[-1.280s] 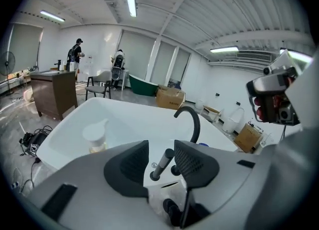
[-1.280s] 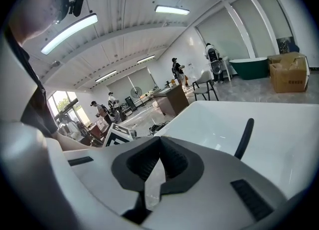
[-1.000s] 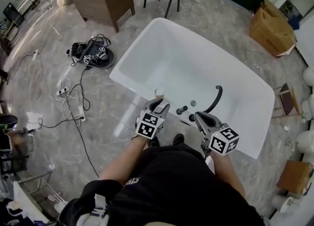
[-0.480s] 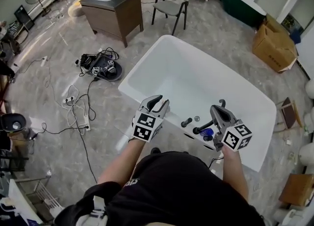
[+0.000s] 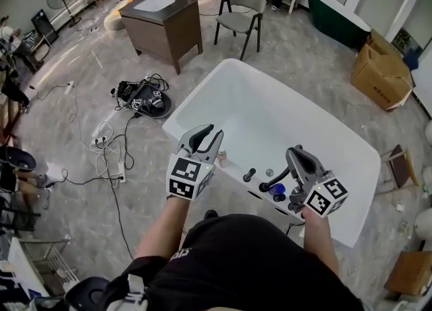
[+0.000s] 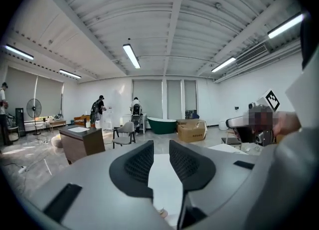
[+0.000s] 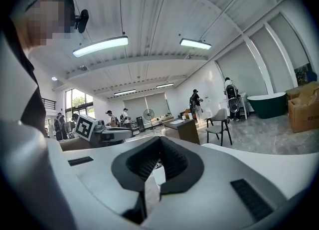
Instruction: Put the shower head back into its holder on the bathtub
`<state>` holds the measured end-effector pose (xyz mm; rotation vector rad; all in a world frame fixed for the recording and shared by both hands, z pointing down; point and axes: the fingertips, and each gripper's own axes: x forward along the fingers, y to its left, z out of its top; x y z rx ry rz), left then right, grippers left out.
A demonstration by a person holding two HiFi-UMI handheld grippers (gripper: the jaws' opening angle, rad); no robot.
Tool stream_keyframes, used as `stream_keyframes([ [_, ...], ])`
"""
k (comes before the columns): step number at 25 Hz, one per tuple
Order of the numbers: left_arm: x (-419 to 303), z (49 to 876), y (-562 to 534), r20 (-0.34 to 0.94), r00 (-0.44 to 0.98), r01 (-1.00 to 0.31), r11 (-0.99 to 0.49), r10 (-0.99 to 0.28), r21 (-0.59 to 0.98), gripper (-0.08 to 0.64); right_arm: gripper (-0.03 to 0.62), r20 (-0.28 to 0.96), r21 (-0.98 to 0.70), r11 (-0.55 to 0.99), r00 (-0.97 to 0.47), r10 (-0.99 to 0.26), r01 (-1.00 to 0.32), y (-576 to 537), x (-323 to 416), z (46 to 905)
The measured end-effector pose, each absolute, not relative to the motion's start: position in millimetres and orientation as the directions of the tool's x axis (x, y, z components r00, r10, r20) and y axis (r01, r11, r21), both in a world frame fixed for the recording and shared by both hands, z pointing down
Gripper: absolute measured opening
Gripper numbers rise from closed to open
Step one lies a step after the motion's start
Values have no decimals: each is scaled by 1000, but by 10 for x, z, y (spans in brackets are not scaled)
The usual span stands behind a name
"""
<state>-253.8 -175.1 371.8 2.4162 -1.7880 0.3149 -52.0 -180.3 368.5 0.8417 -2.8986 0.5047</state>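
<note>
The white bathtub (image 5: pixel 196 90) lies below and ahead of me. On its near rim a dark shower head (image 5: pixel 273 183) rests beside two small knobs (image 5: pixel 250 175); whether it sits fully in its holder I cannot tell. My left gripper (image 5: pixel 208 134) hovers above the rim's left part. Its jaws have just been closing, and a narrow gap with nothing in it remains (image 6: pixel 160 146). My right gripper (image 5: pixel 293 152) is raised just above the shower head, not touching it. Its fingertips meet with nothing between them (image 7: pixel 159 141).
A brown cabinet (image 5: pixel 162 16) and a grey chair (image 5: pixel 241 6) stand beyond the tub. Tangled cables and a black device (image 5: pixel 138 94) lie on the floor to the left. A cardboard box (image 5: pixel 379 67) and a green tub (image 5: pixel 337 6) are at the back right.
Both grippers have risen away from the tub rim and tipped toward level. The left jaws have narrowed. The black hose seen curving in the tub is no longer in sight.
</note>
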Motion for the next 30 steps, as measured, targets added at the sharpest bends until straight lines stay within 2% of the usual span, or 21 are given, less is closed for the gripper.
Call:
stream_keyframes([
  [7, -2490, 3488, -1687, 184, 213, -972, -226, -960, -56, 82, 12, 81, -176, 837, -855, -513, -519, -1725, -175, 3488],
  [12, -2392, 3441, -1733, 167, 216, -974, -223, -962, -26, 63, 12, -2, -226, 810, -831, -556, -541, -1803, 75, 3307],
  [17, -2255, 3450, -1752, 178, 235, -970, -242, -956, -19, 58, 11, 20, -169, 815, -829, -560, -554, -1788, 168, 3288],
  [30, -2158, 3541, -1787, 208, 257, -964, -264, -944, -8, 58, 11, 48, -171, 797, -812, -581, -580, -1812, 229, 3432],
])
